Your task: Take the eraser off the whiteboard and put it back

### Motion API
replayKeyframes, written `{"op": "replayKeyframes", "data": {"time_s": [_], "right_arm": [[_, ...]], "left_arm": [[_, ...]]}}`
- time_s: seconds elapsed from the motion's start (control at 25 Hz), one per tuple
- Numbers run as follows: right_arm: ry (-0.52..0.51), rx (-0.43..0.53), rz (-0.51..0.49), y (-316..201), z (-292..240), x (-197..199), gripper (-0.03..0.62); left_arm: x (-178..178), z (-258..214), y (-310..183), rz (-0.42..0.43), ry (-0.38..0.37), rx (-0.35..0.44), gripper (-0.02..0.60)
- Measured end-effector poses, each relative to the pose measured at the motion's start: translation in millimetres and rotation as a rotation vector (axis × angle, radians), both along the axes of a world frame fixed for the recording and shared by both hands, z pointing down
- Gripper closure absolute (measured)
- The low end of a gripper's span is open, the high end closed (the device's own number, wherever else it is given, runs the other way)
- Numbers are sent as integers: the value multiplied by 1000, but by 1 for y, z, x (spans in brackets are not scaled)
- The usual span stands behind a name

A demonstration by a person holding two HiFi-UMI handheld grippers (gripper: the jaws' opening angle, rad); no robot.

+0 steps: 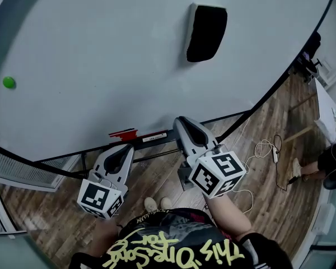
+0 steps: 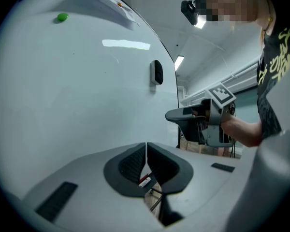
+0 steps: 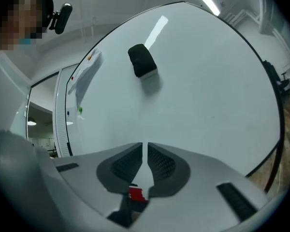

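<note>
Your black oblong eraser (image 1: 206, 32) sits upright on the glossy whiteboard (image 1: 101, 60). Your left tool (image 2: 146, 146) and right tool (image 3: 145, 146) are closed, empty.

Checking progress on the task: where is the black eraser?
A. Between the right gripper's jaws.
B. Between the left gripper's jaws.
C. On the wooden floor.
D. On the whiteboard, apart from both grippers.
D: the eraser sits on the whiteboard, well above the left gripper and right gripper, with nothing between either one's jaws.
</note>
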State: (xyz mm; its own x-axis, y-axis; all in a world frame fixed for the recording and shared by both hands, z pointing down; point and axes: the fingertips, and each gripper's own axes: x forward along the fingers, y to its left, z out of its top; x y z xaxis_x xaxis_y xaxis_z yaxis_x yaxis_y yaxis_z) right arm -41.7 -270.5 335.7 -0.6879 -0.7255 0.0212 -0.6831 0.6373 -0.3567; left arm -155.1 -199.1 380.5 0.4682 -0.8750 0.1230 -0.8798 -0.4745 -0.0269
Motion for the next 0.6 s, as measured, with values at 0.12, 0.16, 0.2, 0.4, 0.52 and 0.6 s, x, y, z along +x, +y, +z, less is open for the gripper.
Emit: {"op": "replayKeyframes", "data": {"time_s": [0.12,0.16,0.2,0.4,0.52,0.6], "right_arm": [[15,-7,-9,2,5,-3,565],[20,-11,-10,3,7,-3,565],[24,-15,-10,4,9,-3,565],[41,-37,-13,6,20,-6,574],[45,-55,-14,7,27,-6,576],[49,-68,-13,8,32,-7,577]], "left_arm": [[-2,1,-1,-4,2,-1,566],[-2,1,-1,-4,3,0,566],[-1,1,-1,-4,3,0,566],[-3,5,-2,-10,5,-6,566],[-3,5,-2,-12,-1,-6,566],[-3,6,-2,-12,-1,-7,566]]}}
